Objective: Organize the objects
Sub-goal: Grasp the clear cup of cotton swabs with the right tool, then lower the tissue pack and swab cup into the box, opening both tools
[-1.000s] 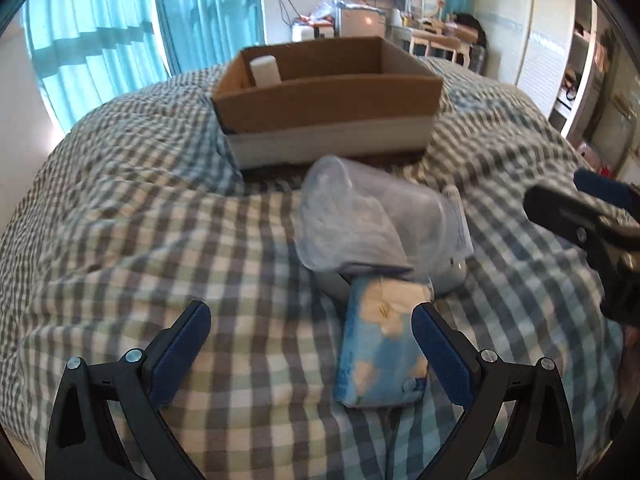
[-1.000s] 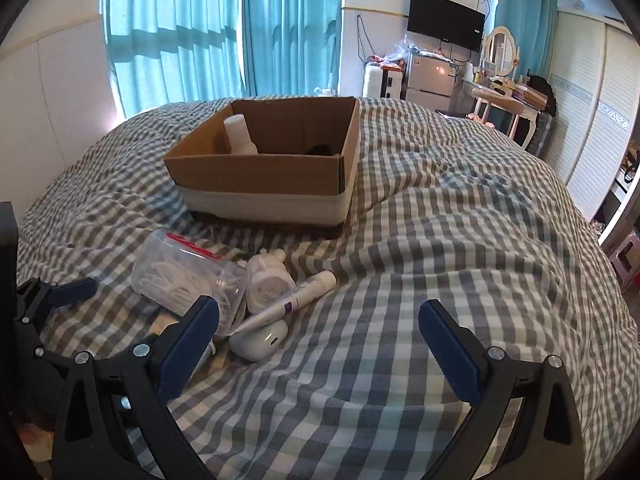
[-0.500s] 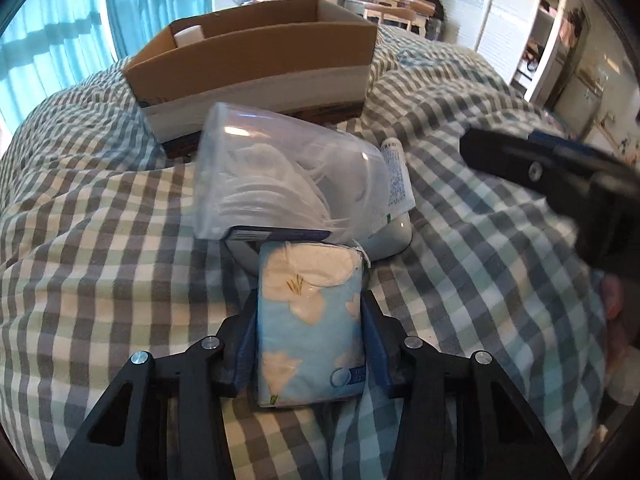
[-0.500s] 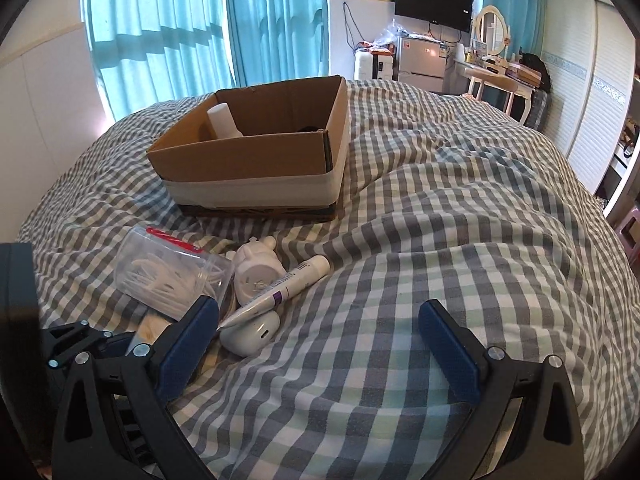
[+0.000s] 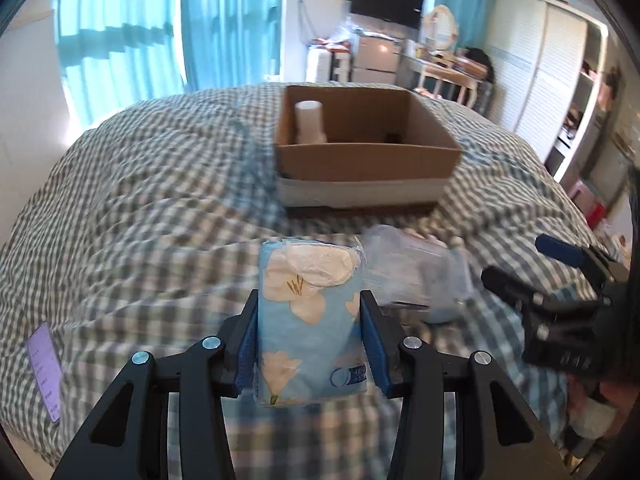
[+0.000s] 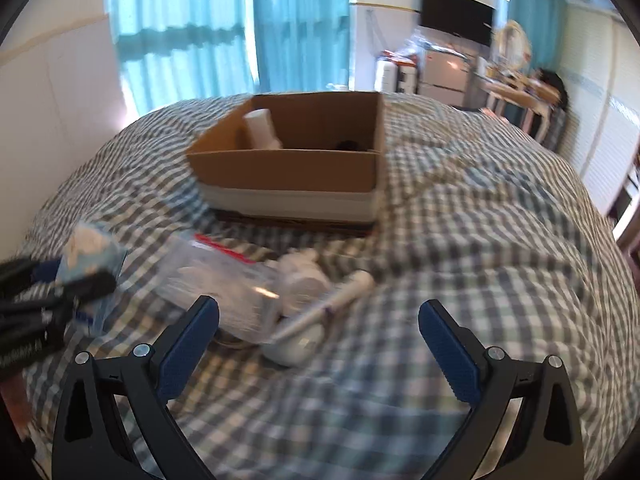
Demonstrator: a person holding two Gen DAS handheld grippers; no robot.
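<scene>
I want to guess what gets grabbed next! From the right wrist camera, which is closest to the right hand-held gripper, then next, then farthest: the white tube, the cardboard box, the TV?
1. white tube: nearest, lying on the checked blanket just ahead of the right hand-held gripper, left of centre.
2. cardboard box: farther up the bed, centre.
3. TV: farthest, on the back wall, upper right.

The near wall of the cardboard box [image 6: 288, 172] hides the base of the white bottle [image 6: 262, 128] and most of a dark item [image 6: 352, 145] at its far right corner. Motion blur smears the clear bag [image 6: 224, 284]; its contents are unreadable. Phone [image 5: 44, 364] text is illegible.
</scene>
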